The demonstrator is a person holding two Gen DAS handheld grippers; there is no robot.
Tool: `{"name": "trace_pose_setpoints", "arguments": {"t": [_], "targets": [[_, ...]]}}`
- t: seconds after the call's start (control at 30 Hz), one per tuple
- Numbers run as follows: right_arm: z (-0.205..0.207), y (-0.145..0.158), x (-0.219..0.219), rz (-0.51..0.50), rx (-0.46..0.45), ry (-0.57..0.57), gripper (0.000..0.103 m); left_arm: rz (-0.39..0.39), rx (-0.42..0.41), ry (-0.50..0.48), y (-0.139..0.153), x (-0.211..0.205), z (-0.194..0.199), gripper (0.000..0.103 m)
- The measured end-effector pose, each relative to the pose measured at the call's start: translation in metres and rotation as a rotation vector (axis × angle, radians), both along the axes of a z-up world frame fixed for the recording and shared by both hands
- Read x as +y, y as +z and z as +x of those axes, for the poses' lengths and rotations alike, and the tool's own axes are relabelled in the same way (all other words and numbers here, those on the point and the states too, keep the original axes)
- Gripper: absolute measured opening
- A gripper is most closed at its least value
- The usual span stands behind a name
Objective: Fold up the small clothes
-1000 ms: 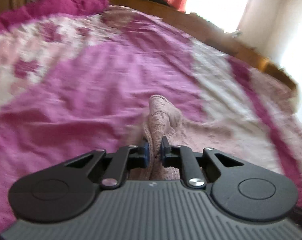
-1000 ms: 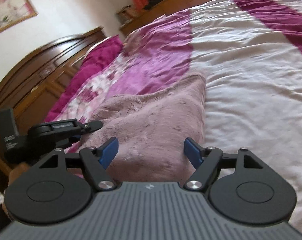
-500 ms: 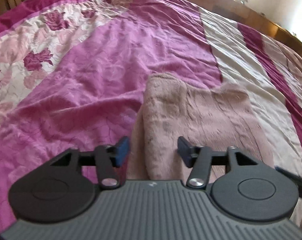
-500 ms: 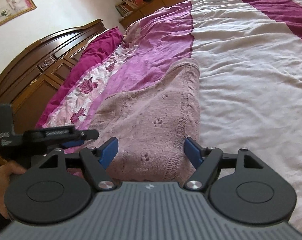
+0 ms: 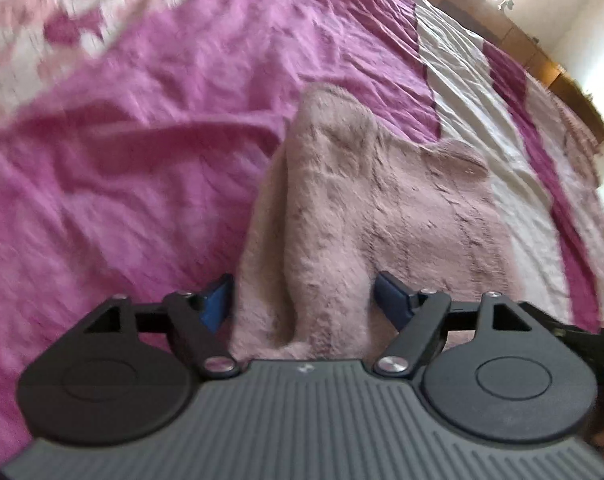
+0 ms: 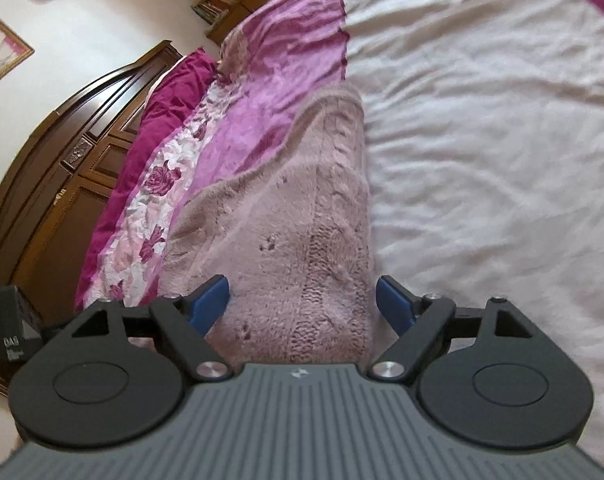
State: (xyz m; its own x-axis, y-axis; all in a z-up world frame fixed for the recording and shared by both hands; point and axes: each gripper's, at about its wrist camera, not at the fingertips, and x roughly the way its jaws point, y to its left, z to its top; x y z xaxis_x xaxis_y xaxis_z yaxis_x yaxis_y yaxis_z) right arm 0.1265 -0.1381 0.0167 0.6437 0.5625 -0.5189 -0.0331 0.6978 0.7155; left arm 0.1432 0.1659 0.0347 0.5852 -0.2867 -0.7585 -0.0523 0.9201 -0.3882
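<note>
A dusty-pink fuzzy knit garment [image 5: 365, 216] lies on the bed, folded over, with a raised fold along its left side. It also shows in the right wrist view [image 6: 298, 216], stretching away from me. My left gripper [image 5: 303, 300] is open, its blue pads either side of the garment's near edge, holding nothing. My right gripper [image 6: 302, 300] is open over the garment's near end, empty. Part of the left gripper's body [image 6: 12, 328] shows at the right wrist view's left edge.
The bedspread has magenta [image 5: 142, 160], cream [image 6: 481, 140] and floral [image 6: 154, 200] bands. A dark wooden headboard [image 6: 62, 152] stands at the left. A wooden bed frame [image 5: 533, 52] runs along the far side. A dark pink pillow [image 6: 170, 92] lies by the headboard.
My left gripper let go of the pinched garment edge and opened wide; the garment now lies flat on the bed. My right gripper stayed open and shifted its view slightly closer.
</note>
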Motion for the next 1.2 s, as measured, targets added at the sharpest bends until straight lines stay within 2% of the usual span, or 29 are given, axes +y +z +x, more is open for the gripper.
{"name": "trace_pose_setpoints", "arguments": {"t": [0.13,0.3,0.37,0.4,0.43,0.53,0.63,0.87,1.03,1.2], "targets": [[0.015,-0.011,0.004,0.052,0.037,0.011,0.086,-0.146,0.041,0.012,-0.014,0.008,0.005,0.077],[0.033,-0.016,0.009,0.077,0.052,0.039,0.088,-0.207,0.037,0.013,-0.019,0.01,0.008,0.075],[0.039,-0.017,0.012,0.09,0.058,0.046,0.088,-0.236,0.037,0.0,-0.021,0.009,0.009,0.057],[0.042,-0.017,0.013,0.095,0.059,0.051,0.081,-0.251,0.043,0.004,-0.022,0.009,0.011,0.054],[0.044,-0.016,0.015,0.086,0.062,0.052,0.067,-0.264,0.044,0.01,-0.024,0.011,0.011,0.046],[0.049,-0.01,0.016,0.071,0.067,0.049,0.057,-0.302,0.039,0.027,-0.024,0.015,0.01,0.038],[0.05,0.007,0.016,0.072,0.035,0.066,0.053,-0.346,0.041,0.036,-0.02,0.018,0.008,0.036],[0.044,0.055,0.002,0.103,-0.021,0.082,0.052,-0.457,0.02,0.033,0.001,0.011,-0.003,0.034],[0.015,0.081,-0.024,0.09,-0.061,0.072,0.052,-0.459,0.003,-0.027,0.016,-0.015,-0.02,0.034],[-0.032,0.091,-0.063,0.084,-0.095,0.034,0.052,-0.457,-0.008,-0.097,0.025,-0.048,-0.044,0.034]]}}
